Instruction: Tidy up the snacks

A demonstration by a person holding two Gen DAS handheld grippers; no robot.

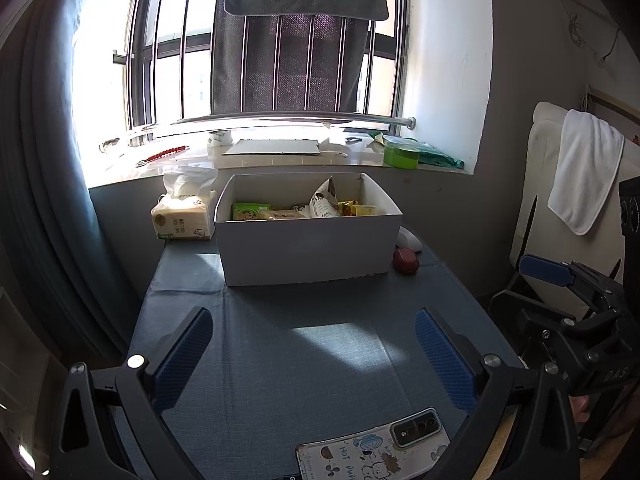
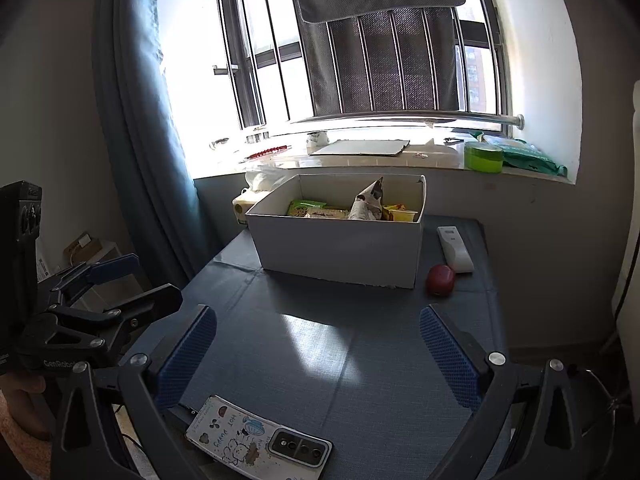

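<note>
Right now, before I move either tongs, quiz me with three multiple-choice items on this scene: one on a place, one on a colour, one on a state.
1. Where does the red round thing lie?
A. inside the box
B. on the table beside the box, near the white remote
C. on the windowsill

2. What colour is the round tub on the windowsill?
A. green
B. red
C. black

3. How do the left tongs and the right tongs stand?
A. both shut on snacks
B. one open, one shut
C. both open and empty

Answers: 1 B, it rests on the table off the corner of the box, close to the remote. 2 A, it is bright green. 3 C, each pair of fingers is spread wide with only tablecloth between.
</note>
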